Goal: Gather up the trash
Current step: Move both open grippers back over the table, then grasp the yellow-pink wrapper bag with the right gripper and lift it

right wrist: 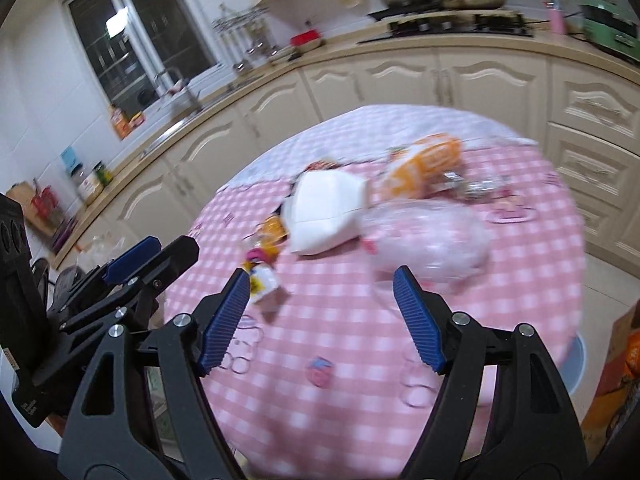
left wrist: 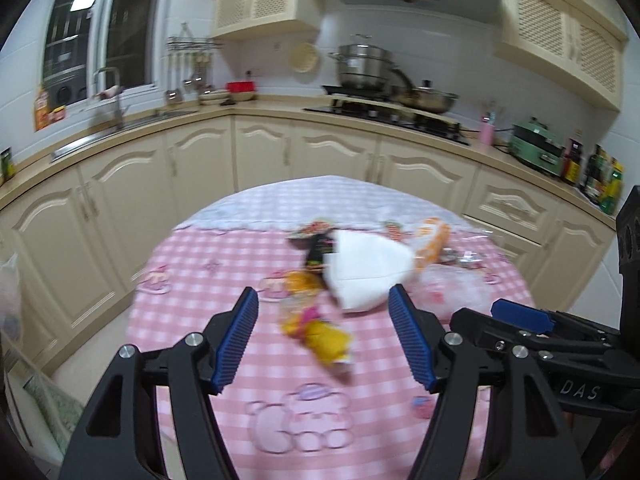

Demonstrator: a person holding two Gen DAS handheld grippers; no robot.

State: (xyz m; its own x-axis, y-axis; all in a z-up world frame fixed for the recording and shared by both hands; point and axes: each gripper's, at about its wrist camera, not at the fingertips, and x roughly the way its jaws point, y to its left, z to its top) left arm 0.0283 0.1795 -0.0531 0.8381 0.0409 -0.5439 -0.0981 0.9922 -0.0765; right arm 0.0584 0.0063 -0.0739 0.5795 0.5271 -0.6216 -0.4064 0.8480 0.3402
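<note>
Left wrist view: left gripper (left wrist: 323, 304) and right gripper (right wrist: 320, 288) both wide apart, empty, above littered table (left wrist: 192, 320).

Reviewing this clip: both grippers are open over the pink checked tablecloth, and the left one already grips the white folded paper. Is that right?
Not quite. In the left wrist view the left gripper holds nothing: its jaws stand open and the white folded paper lies on the pink checked tablecloth beyond the fingertips. The right gripper is open too.

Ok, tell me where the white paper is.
The white paper lies mid-table in both views, between the yellow wrapper and the clear bag, near the orange bag.
</note>
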